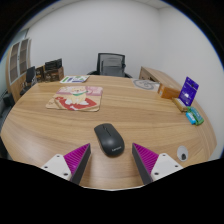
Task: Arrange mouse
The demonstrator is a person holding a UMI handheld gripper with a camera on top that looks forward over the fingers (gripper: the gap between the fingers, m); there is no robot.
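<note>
A black computer mouse lies on the round wooden table, just ahead of my fingers and slightly left of the middle line between them. My gripper is open, its two magenta pads spread wide with only bare table between them. Neither finger touches the mouse. Farther back on the left lies a pink patterned mouse mat, well apart from the mouse.
At the table's right side stand a purple box, a small teal item and a white roll of tape. A small white object lies near the right finger. An office chair stands behind the table.
</note>
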